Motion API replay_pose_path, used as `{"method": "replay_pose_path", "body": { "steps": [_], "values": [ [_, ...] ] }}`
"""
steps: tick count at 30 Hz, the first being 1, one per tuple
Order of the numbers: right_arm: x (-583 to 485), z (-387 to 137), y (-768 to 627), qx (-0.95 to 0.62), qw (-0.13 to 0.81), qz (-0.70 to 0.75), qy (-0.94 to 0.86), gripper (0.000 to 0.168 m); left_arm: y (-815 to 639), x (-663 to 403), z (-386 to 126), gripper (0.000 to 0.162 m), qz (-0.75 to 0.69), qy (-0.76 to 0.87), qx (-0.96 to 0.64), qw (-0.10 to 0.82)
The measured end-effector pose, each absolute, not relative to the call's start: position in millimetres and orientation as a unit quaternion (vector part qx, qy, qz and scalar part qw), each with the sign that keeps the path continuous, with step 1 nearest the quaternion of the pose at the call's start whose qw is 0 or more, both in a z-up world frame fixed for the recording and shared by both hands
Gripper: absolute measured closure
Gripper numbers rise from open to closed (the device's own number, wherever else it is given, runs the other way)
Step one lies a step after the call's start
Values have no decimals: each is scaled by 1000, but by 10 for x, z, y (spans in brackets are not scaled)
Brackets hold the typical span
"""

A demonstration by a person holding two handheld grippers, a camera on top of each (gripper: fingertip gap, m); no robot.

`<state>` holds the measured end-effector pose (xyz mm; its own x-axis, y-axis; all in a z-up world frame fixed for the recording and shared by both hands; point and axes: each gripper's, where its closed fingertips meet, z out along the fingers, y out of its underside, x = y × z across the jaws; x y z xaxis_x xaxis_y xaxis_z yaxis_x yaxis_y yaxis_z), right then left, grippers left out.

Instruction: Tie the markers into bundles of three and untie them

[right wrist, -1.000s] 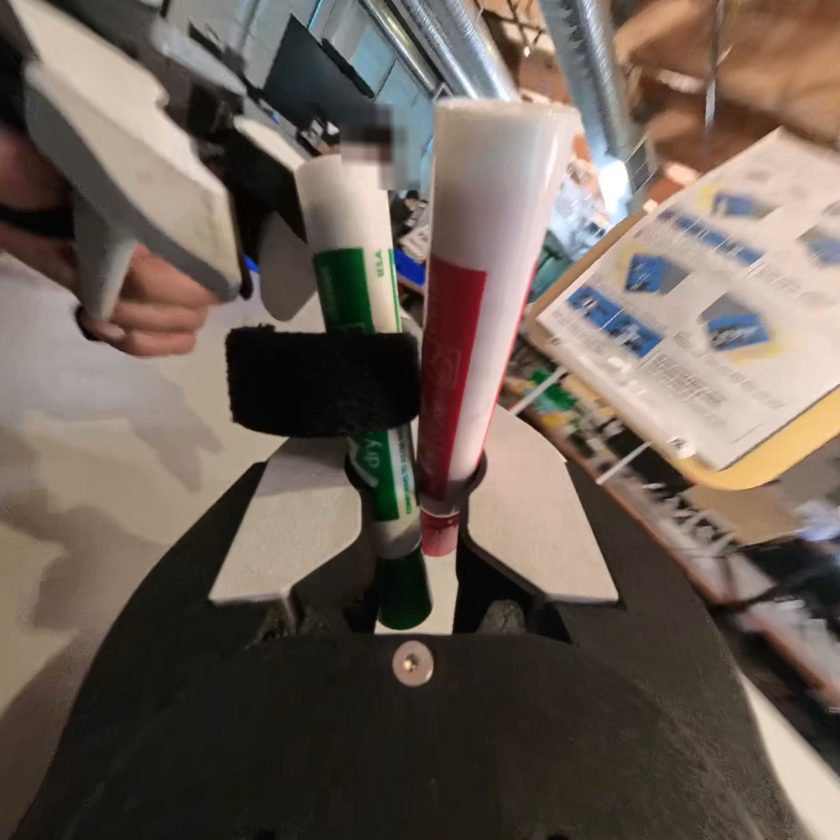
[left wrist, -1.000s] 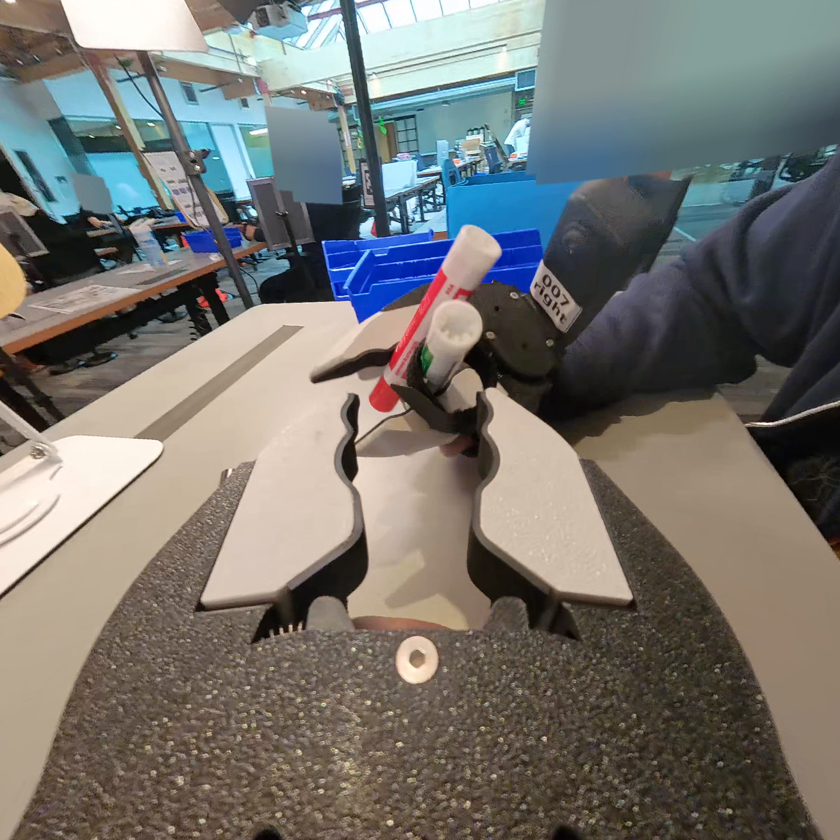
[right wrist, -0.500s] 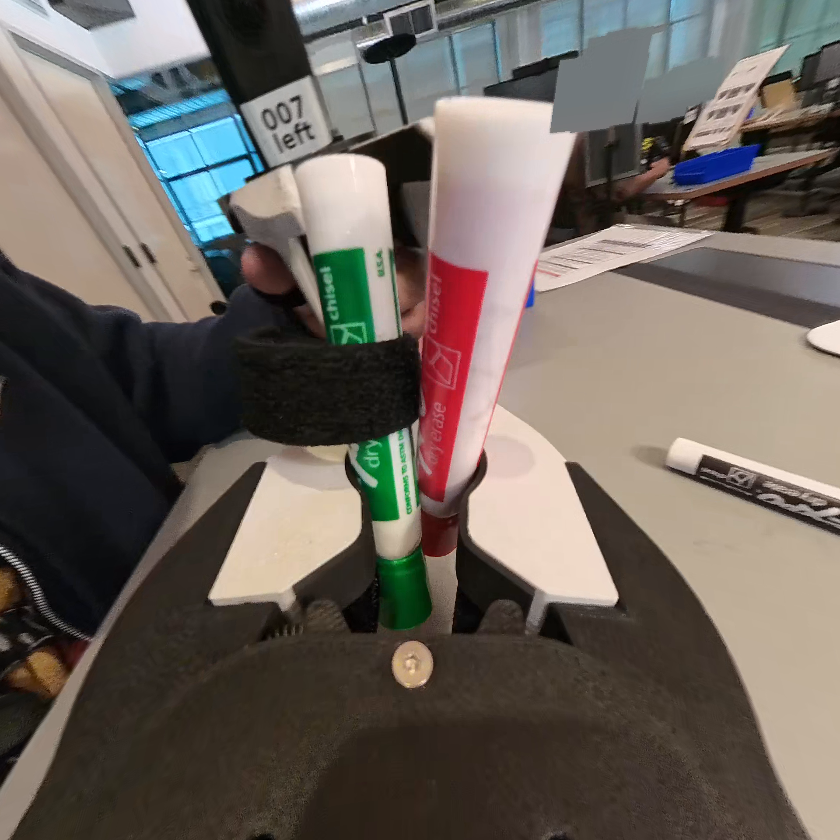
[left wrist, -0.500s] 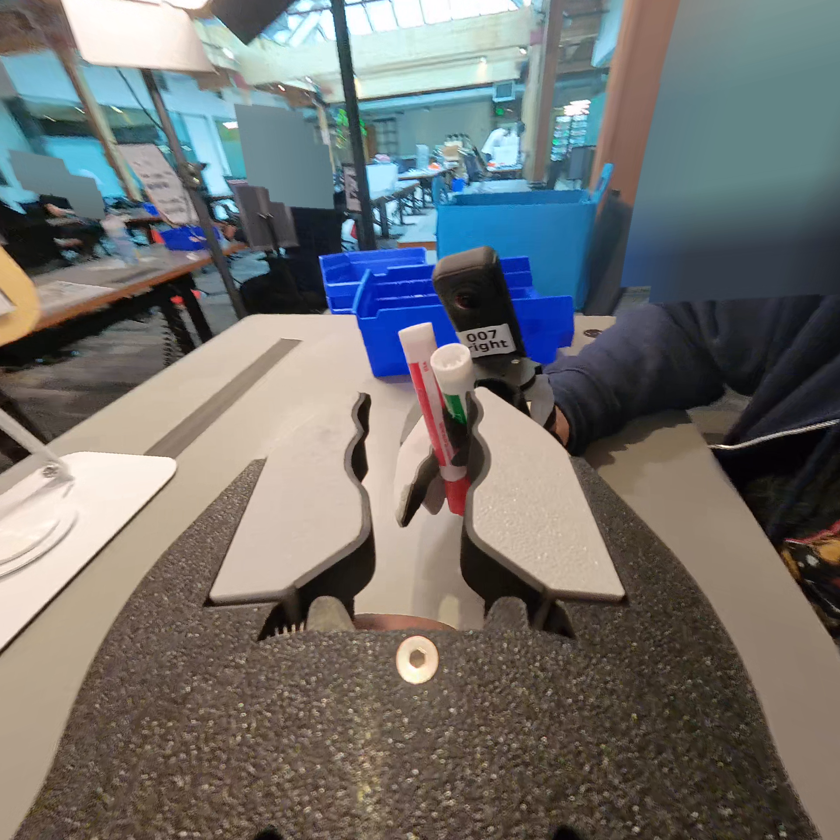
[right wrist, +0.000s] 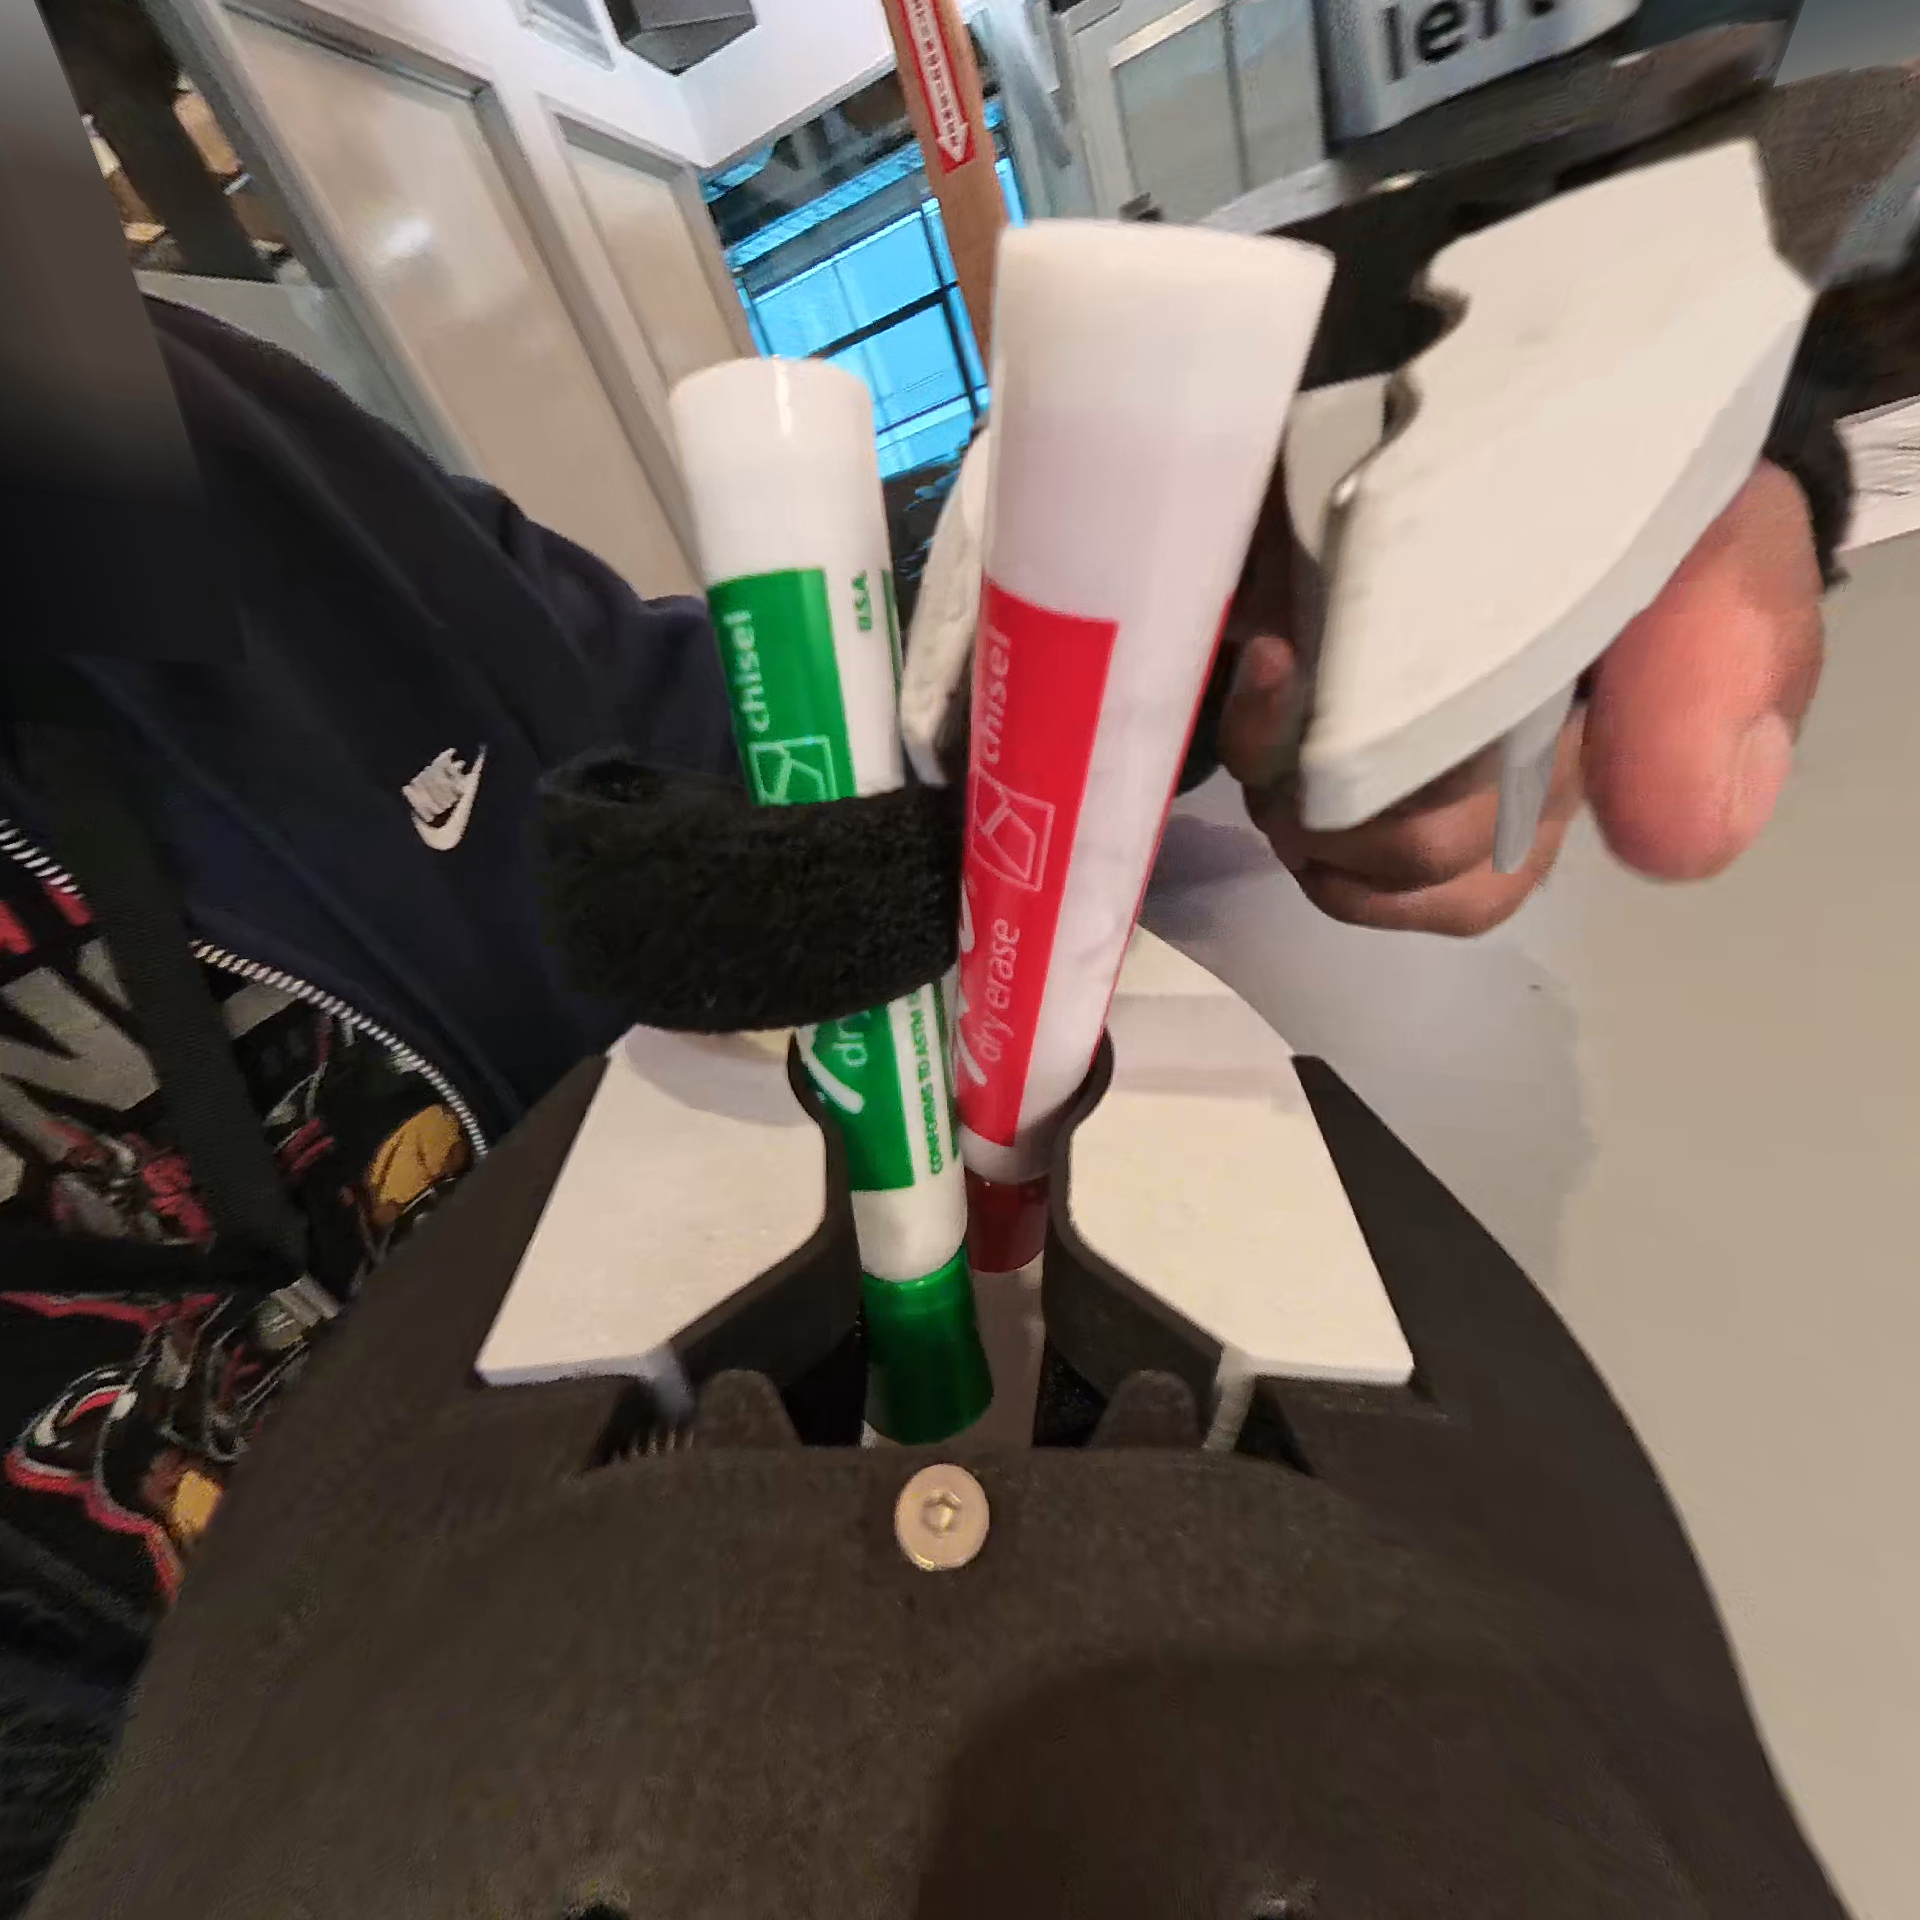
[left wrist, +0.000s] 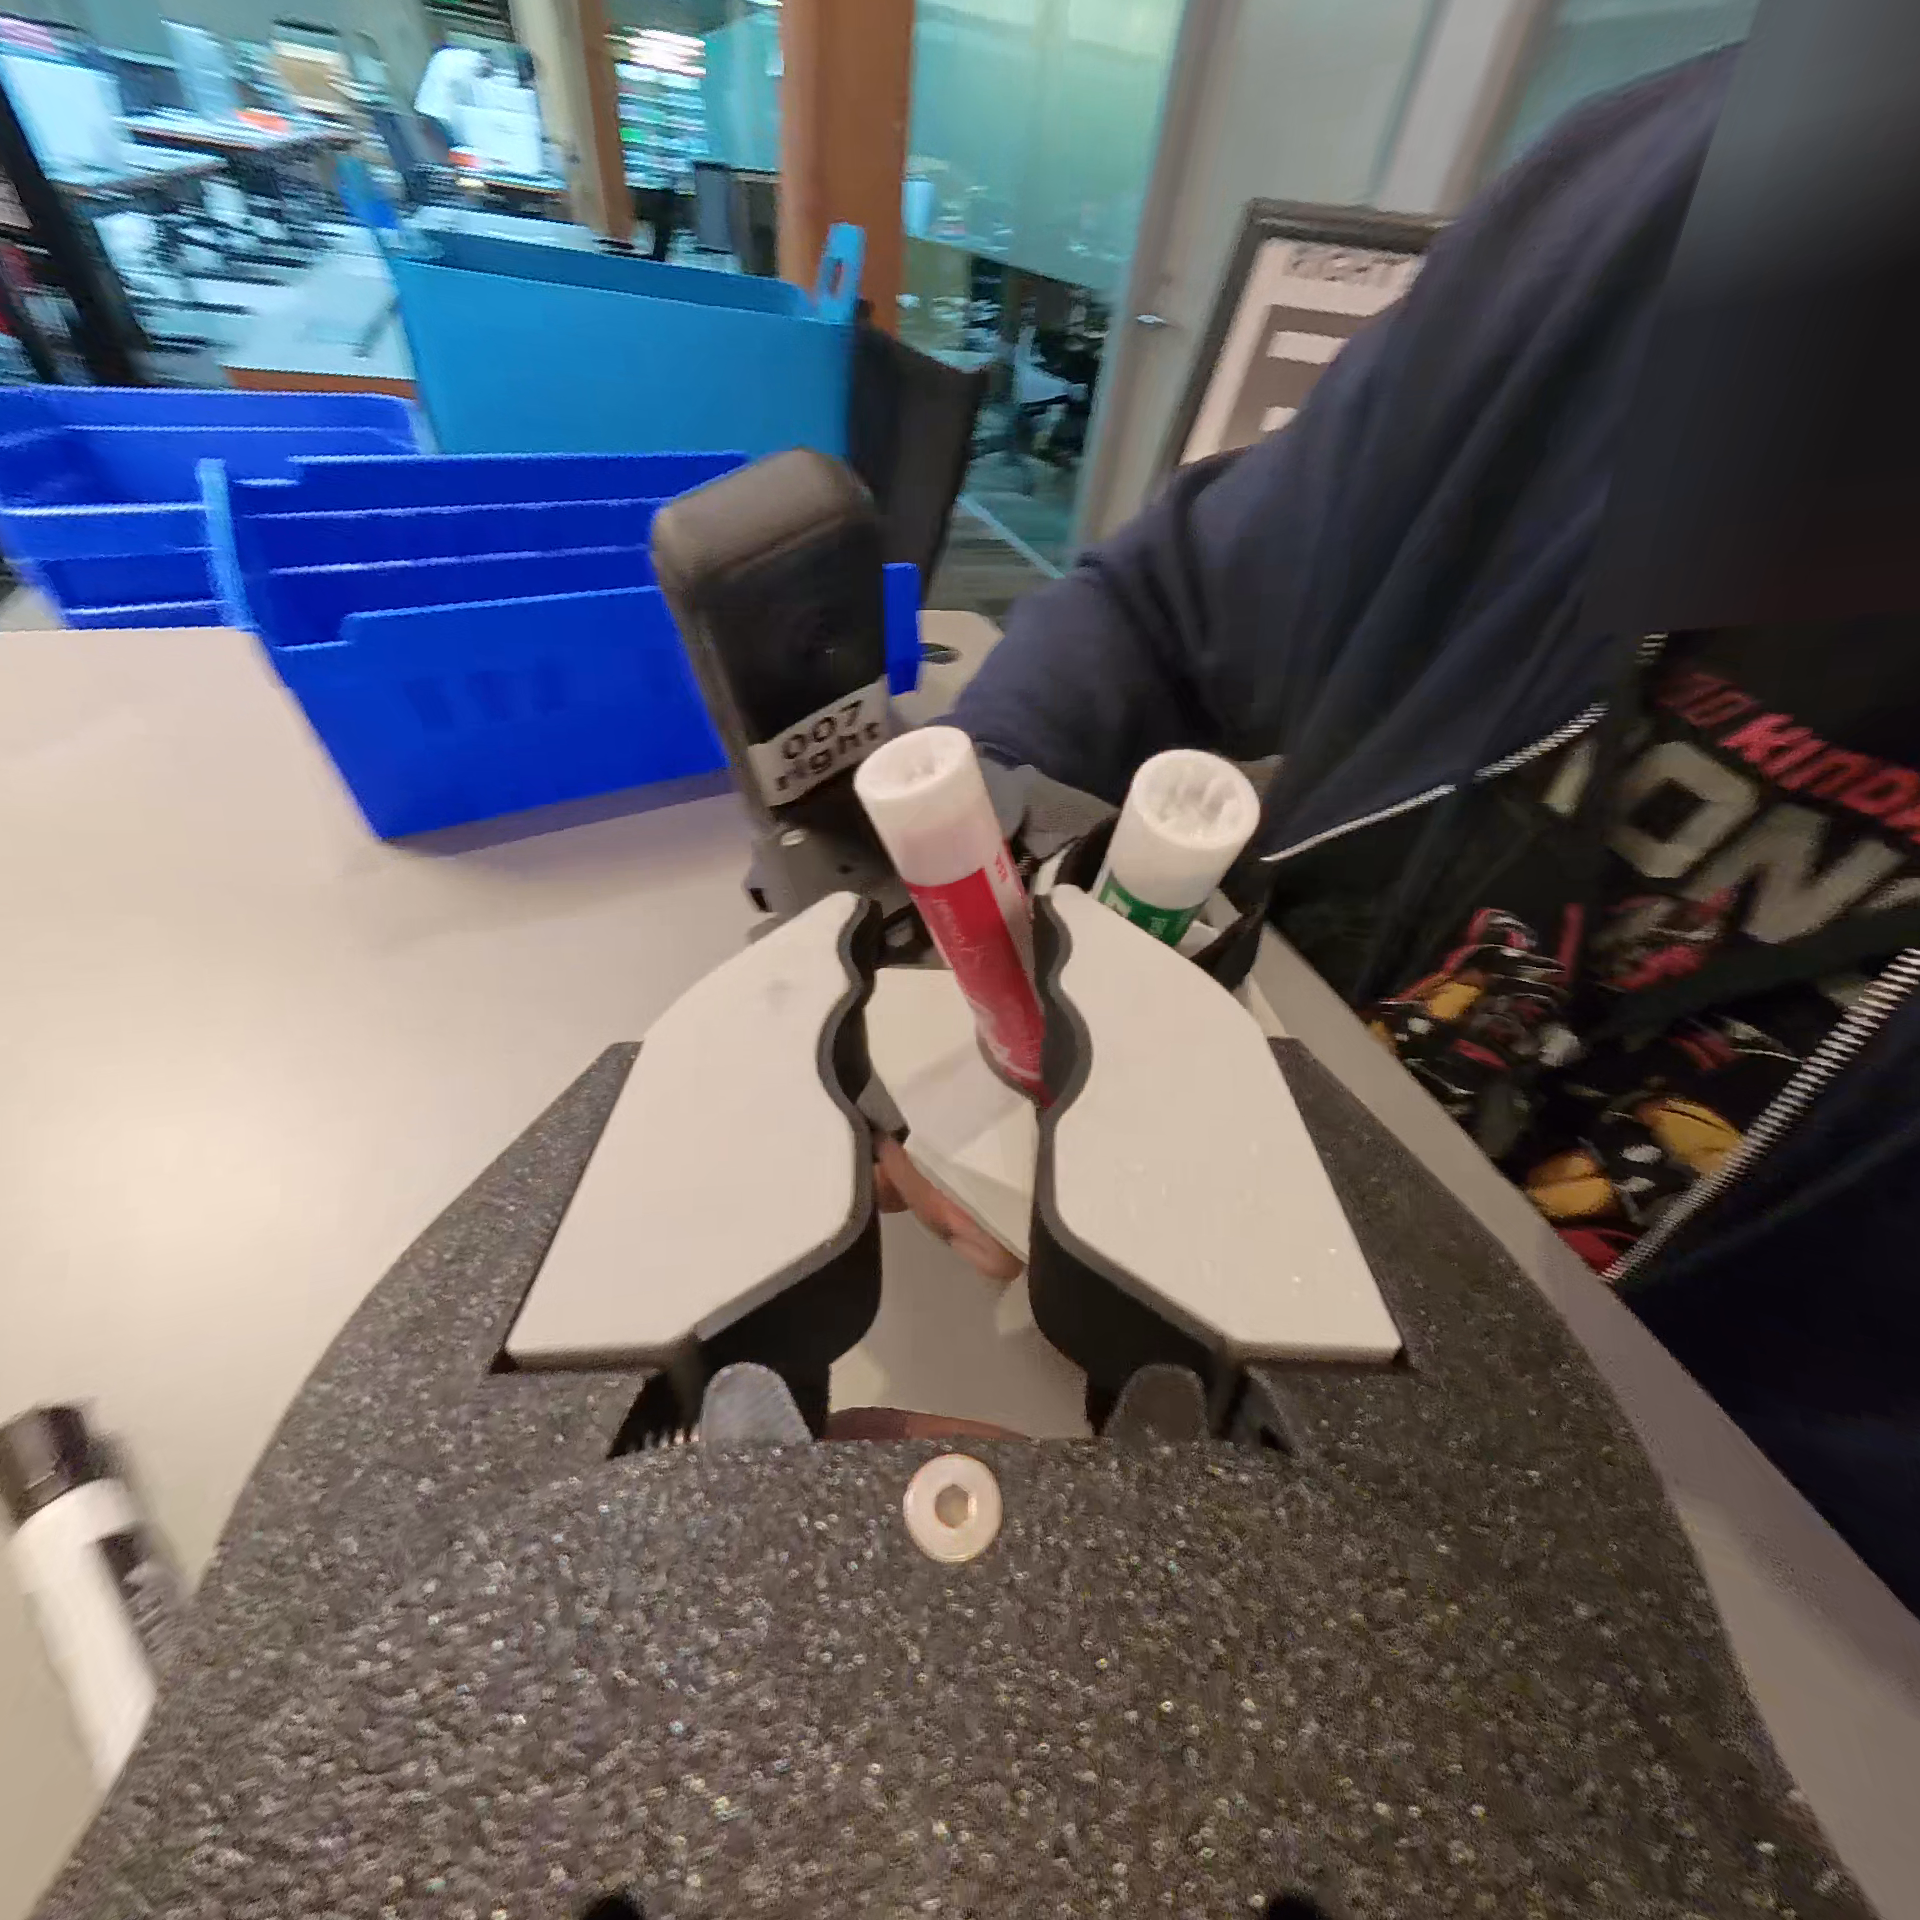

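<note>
**Two markers held upright for the strap**

The right gripper (right wrist: 951,1174) pinches the green marker (right wrist: 800,665) and red marker (right wrist: 1081,727) upright, steadying them. The black strap (right wrist: 748,894) circles only the green. The left gripper (left wrist: 951,987), spread, straddles the red marker, apparently to work it.

This looks like an open-plan lab or workshop, though the background is blurred. At eleven o'clock in the left wrist view, stacked blue plastic bins (left wrist: 468,623) sit on a grey worktable (left wrist: 260,935), with long benches (left wrist: 229,135) at ten o'clock. At twelve o'clock stand a timber column (left wrist: 842,135) and glass partition walls (left wrist: 1039,135).
</note>
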<state>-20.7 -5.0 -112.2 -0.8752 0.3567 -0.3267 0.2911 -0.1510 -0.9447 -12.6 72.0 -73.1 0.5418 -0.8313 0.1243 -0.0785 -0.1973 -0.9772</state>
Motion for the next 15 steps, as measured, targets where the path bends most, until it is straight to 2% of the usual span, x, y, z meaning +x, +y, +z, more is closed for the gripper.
{"method": "replay_pose_path", "body": {
  "steps": [2,5,15],
  "values": [
    [-167,-1135,-91,-240,7,714,-658,128,668,-51,-744,140,-386,342,-678,524],
    [-167,-1153,-105,-242,3,710,-661,128,678,-33,-757,140,-408,336,-669,522],
    [-259,-952,130,-266,8,751,-604,128,768,-173,-546,143,-356,269,-648,617]
  ]
}}
